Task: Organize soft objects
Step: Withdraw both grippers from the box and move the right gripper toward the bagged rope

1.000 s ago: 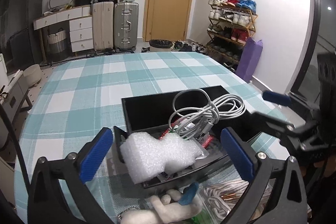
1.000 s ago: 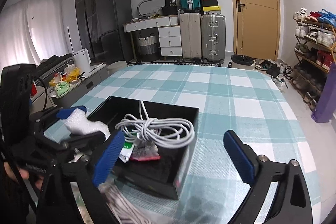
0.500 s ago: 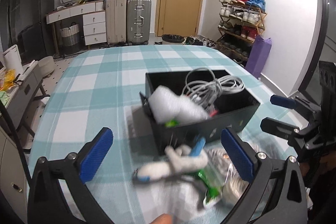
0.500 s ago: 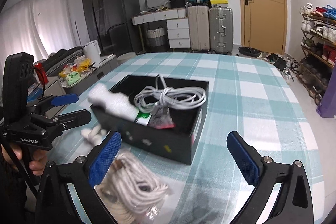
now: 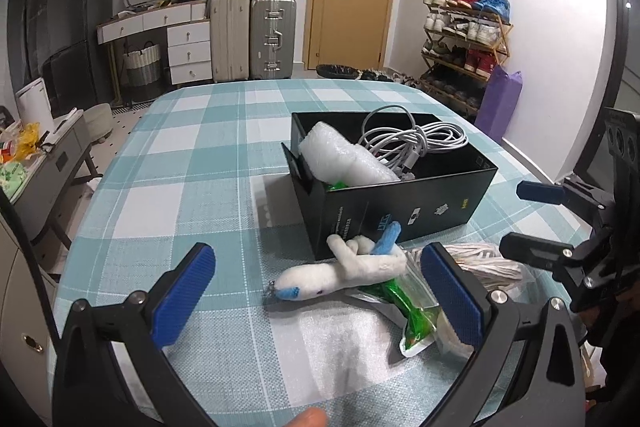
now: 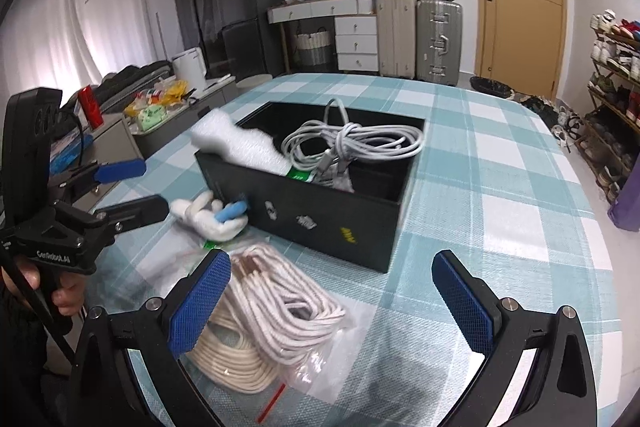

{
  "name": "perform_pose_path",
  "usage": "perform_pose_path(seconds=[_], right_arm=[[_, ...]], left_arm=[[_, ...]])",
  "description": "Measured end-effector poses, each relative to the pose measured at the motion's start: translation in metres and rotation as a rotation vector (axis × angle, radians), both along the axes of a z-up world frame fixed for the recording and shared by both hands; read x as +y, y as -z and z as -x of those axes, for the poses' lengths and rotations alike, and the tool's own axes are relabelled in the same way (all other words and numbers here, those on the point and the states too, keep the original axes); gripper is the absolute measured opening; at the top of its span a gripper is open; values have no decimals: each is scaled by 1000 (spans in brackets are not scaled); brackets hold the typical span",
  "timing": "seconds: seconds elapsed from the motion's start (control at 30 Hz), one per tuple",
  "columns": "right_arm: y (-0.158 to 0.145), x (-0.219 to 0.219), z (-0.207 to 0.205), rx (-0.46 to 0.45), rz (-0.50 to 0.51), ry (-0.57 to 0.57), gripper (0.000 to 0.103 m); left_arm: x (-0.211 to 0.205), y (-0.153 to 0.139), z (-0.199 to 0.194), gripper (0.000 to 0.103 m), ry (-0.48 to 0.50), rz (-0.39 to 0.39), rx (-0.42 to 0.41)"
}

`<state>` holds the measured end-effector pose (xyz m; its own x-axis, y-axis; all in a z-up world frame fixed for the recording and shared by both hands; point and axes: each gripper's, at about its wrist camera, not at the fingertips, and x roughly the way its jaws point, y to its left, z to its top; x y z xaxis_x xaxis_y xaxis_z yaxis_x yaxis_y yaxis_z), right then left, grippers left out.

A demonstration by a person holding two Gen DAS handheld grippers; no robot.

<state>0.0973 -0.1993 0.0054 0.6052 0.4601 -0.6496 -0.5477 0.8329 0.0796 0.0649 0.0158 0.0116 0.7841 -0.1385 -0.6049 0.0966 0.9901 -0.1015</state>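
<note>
A black box [image 5: 404, 215] [image 6: 320, 211] stands on the checked tablecloth, holding white bubble wrap [image 5: 344, 155] [image 6: 236, 145] and a coiled white cable [image 5: 412, 139] [image 6: 352, 143]. In front of the box lies a white plush toy with blue parts [image 5: 344, 271] [image 6: 208, 215], partly on a green packet [image 5: 412, 311]. A bagged coil of white rope [image 6: 260, 323] [image 5: 484, 263] lies beside it. My left gripper [image 5: 320, 291] [image 6: 138, 185] is open, just short of the plush toy. My right gripper [image 6: 332, 303] [image 5: 520, 219] is open above the rope bag.
The table [image 5: 192, 163] has a teal and white checked cloth. Suitcases [image 5: 252, 35], a drawer unit, a wooden door and a shoe rack [image 5: 464, 35] stand behind. A low grey cabinet [image 6: 116, 143] with clutter sits left of the table. A fingertip [image 5: 308, 419] shows at the bottom.
Both grippers have pulled back from the box. The bubble wrap now rests inside it, and the plush toy and rope bag have come into full view in front.
</note>
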Motion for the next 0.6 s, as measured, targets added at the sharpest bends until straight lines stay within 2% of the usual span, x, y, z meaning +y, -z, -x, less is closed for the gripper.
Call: perform_pose_path(seconds=[0.6], right_arm=[[18, 17, -3, 82, -1, -81, 102]], left_arm=[[-1, 9, -4, 103, 3, -31, 26]])
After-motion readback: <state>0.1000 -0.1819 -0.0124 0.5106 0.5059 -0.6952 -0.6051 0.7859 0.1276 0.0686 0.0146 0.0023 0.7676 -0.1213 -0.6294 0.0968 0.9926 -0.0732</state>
